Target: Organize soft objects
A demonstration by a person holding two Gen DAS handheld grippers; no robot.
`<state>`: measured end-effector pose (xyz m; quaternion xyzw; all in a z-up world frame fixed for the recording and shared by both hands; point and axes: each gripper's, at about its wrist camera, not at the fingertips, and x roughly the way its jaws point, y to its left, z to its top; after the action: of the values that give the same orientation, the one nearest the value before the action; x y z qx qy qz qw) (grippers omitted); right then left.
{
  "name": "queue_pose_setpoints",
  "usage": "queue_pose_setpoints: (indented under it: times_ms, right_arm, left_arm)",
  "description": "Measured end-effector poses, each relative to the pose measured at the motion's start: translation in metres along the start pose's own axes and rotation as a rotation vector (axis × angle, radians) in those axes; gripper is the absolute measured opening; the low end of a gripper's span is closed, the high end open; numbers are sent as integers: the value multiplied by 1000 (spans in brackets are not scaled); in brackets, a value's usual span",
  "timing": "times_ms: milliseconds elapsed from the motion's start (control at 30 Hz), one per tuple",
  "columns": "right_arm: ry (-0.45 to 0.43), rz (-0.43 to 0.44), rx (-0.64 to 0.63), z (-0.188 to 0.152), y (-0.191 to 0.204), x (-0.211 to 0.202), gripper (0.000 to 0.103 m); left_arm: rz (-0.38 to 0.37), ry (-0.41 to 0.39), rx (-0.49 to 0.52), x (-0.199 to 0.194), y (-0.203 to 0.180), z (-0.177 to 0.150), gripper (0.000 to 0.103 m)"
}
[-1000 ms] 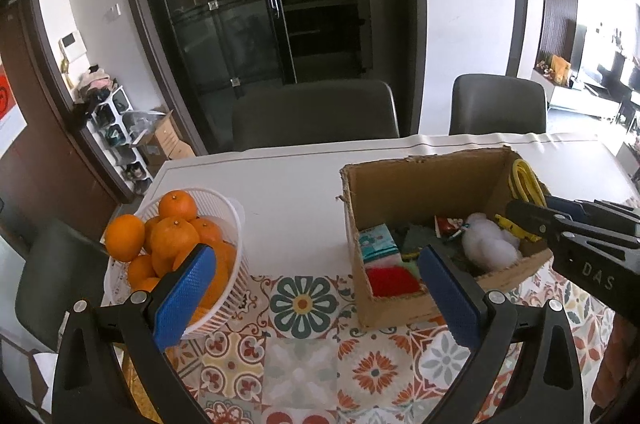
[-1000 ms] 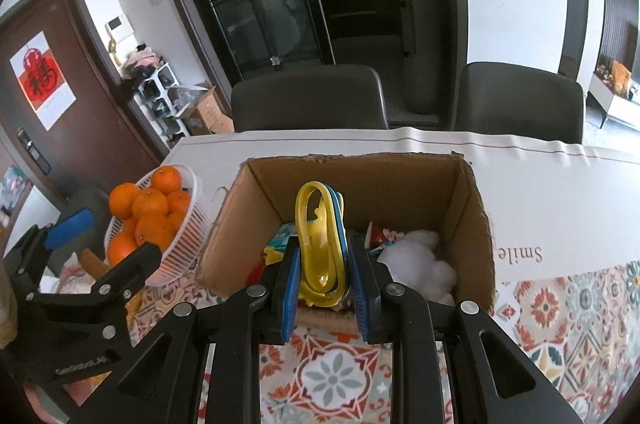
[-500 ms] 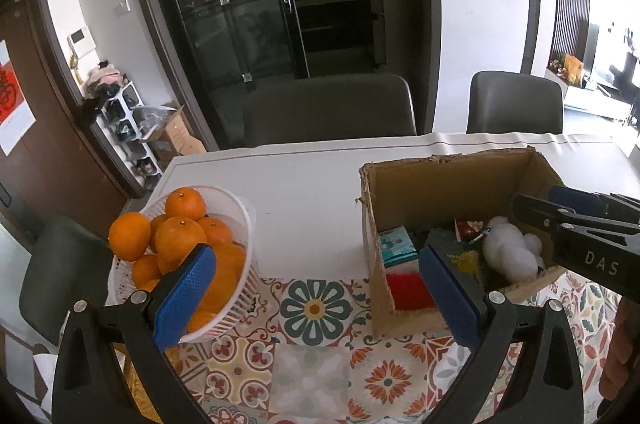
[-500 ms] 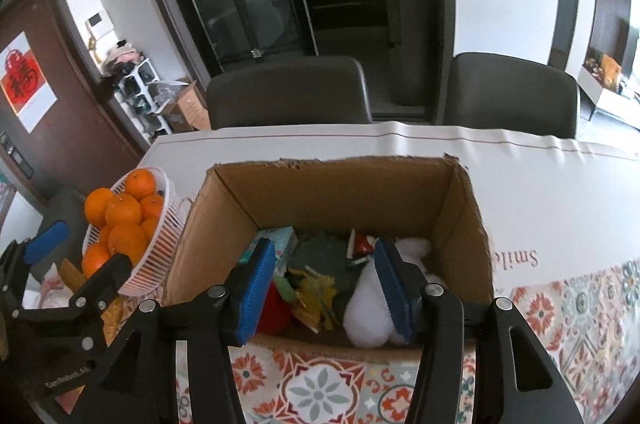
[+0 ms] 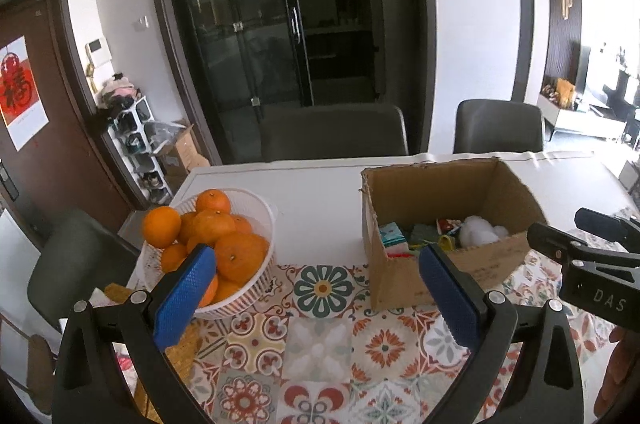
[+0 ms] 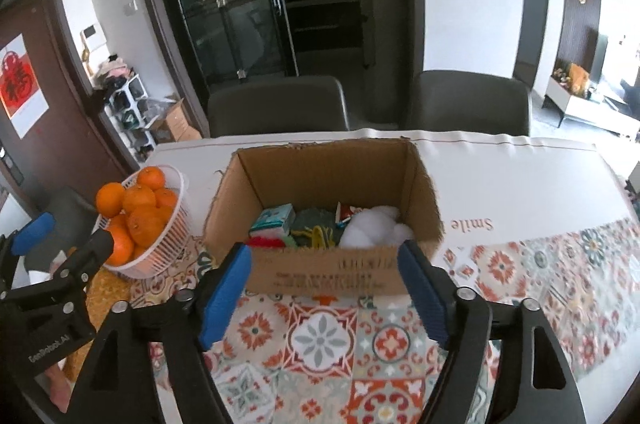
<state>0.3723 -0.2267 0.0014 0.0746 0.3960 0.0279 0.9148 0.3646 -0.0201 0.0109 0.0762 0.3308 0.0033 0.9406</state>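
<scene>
Inside the cardboard box (image 6: 320,276) on the bench (image 6: 500,180) lie the soft things (image 6: 372,230). Right gripper (image 6: 324,288) and left gripper (image 5: 316,292) hang released and empty. Scan the bench for strays before reaching, keeping clear of the oranges (image 5: 208,224).

Left gripper (image 5: 316,294) black, blue ribbed pads, silver screws; right gripper (image 6: 326,294) alike, "DAS" lettering
</scene>
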Motion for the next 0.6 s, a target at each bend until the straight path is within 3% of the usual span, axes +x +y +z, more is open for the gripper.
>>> queue_pose_setpoints:
  times_ms: [367,600]
  right_arm:
    - [-71,-54,11,-52,14,-85,81]
    - [-117,-89,3,-83,20,-128,81]
  left_arm:
    - [-96,-45,34,-74,7,-33,103]
    - [-117,-72,62,-114,9,-58,103]
